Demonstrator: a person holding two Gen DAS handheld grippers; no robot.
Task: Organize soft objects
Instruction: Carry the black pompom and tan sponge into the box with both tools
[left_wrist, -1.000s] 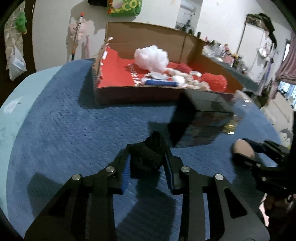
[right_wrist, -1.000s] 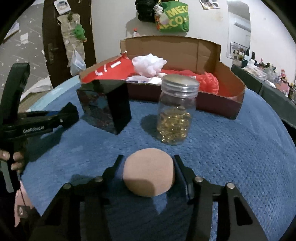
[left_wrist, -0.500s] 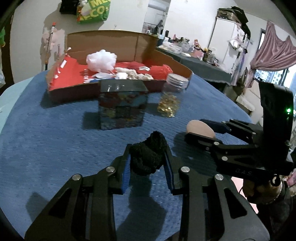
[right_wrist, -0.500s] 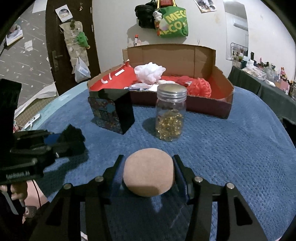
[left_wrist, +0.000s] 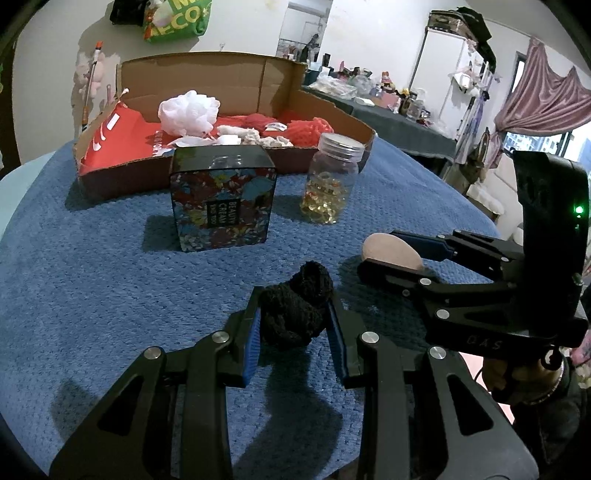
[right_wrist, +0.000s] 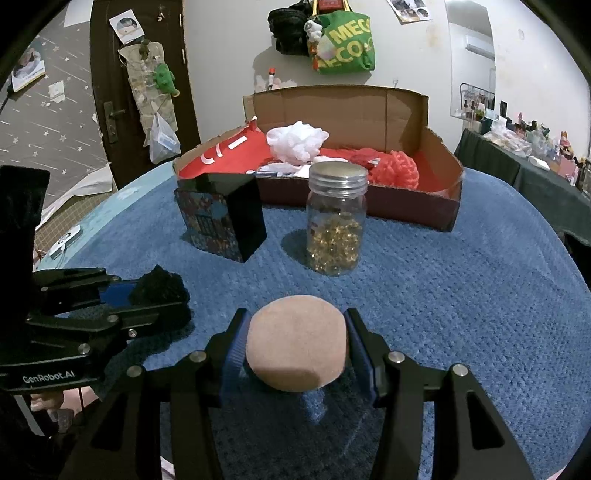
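I've got the left gripper (left_wrist: 294, 325) clamped on a fuzzy black knit wad (left_wrist: 295, 308), no clear long axis, and the right gripper (right_wrist: 295, 350) squeezing a tan oval sponge (right_wrist: 296, 341) lying widthways, both above the blue towel's (left_wrist: 92, 280) near edge, cardboard box (left_wrist: 221, 77) at its far edge in a cluttered room.

A: Where's the jar (right_wrist: 337, 221)?
B: Twelve o'clock from the right tool (right_wrist: 295, 352), on the bench (right_wrist: 461, 295). The small box (right_wrist: 221, 218) stands at its nine o'clock.
A: Behind them?
B: The carton (right_wrist: 417, 206), holding a puff (right_wrist: 297, 142) and yarn (right_wrist: 399, 168). The left tool (left_wrist: 293, 319) sits at eight o'clock.
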